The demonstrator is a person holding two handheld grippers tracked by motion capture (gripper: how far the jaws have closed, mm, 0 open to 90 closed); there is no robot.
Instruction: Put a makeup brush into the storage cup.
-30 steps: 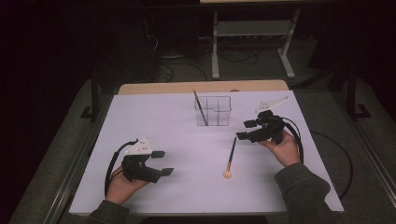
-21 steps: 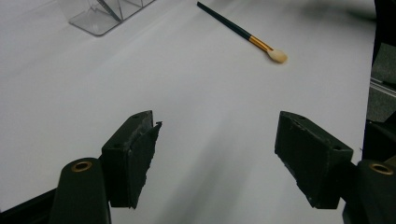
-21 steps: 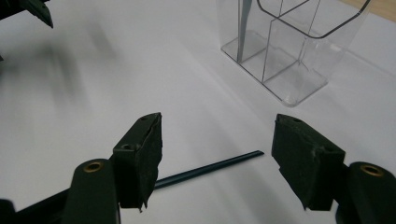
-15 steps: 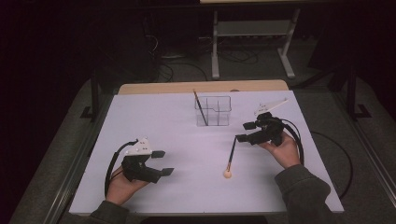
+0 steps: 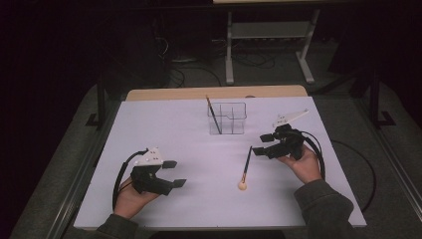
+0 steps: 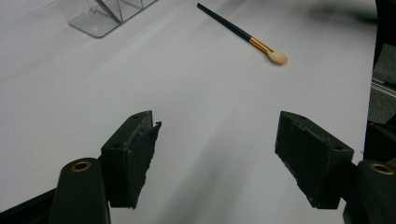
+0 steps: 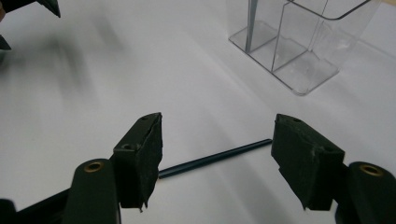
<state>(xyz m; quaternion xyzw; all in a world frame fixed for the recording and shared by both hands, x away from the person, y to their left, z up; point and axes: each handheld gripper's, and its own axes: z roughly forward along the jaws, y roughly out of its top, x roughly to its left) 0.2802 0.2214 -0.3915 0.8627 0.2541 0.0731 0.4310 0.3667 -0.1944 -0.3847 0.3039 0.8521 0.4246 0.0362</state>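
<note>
A makeup brush (image 5: 246, 165) with a dark handle, gold ferrule and cream tip lies on the white table (image 5: 189, 134), right of centre. My right gripper (image 5: 259, 143) is open at the far end of the handle. In the right gripper view the handle (image 7: 215, 157) lies on the table between and below the jaws, which do not touch it. My left gripper (image 5: 179, 173) rests open and empty at the near left; the brush (image 6: 243, 33) lies well ahead of it. A clear divided organizer (image 5: 227, 118) stands at the back centre with a second brush (image 5: 214, 114) leaning in its left compartment.
The organizer (image 7: 303, 42) stands close beyond the right gripper, to its right. The table's wooden far edge (image 5: 214, 92) borders dark floor with cables and a metal stand (image 5: 268, 40). A cable loops from each gripper beside the hand.
The right gripper has edged slightly nearer and lower toward the brush handle's end. The left gripper and the brush have not moved.
</note>
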